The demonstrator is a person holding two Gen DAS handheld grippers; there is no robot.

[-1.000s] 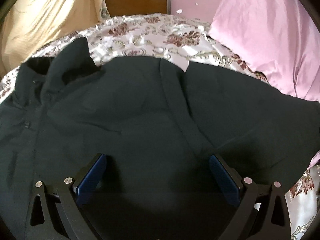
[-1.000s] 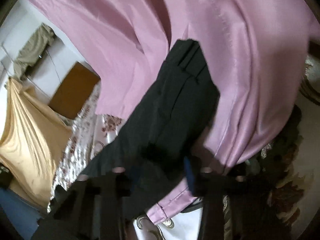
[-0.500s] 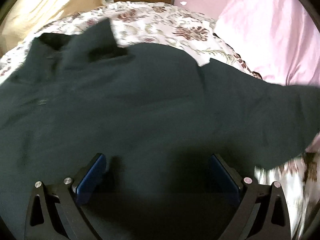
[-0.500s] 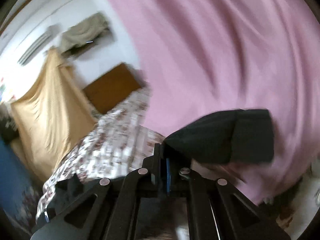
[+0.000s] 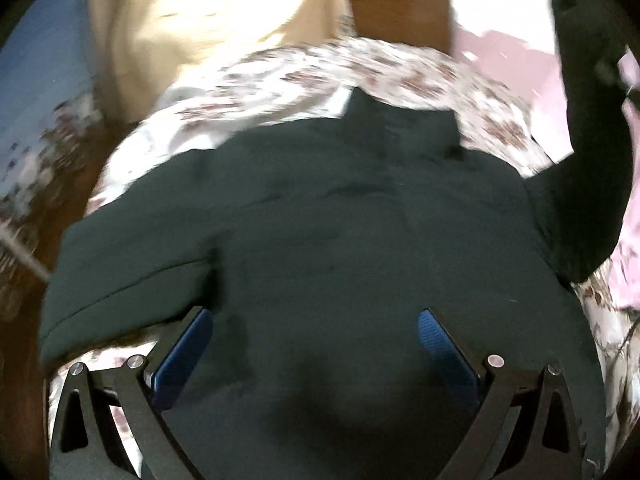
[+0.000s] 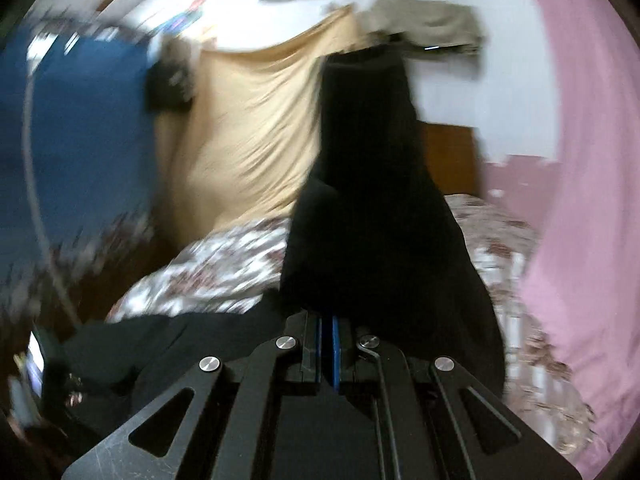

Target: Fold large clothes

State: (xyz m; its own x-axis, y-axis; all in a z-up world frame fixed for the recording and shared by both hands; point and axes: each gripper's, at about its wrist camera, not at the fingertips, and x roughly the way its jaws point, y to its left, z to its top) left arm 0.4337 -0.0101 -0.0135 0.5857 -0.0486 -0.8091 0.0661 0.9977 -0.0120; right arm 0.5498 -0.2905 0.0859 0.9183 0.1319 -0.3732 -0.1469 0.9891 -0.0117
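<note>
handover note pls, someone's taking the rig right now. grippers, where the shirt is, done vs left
Right gripper: shut on the sleeve of the dark shirt, holding it lifted above the bed; the fabric hangs from the closed pads.
Left gripper: open, nothing pinched, hovering over the lower body of the shirt.
Shirt: spread on the floral bedspread, collar toward the wooden headboard. The other sleeve lies flat, out toward the bed edge.
Done: one sleeve picked up.
Left: probably lay that sleeve across the body, fold the other one in, then fold the body. No fold is finished yet.
</note>
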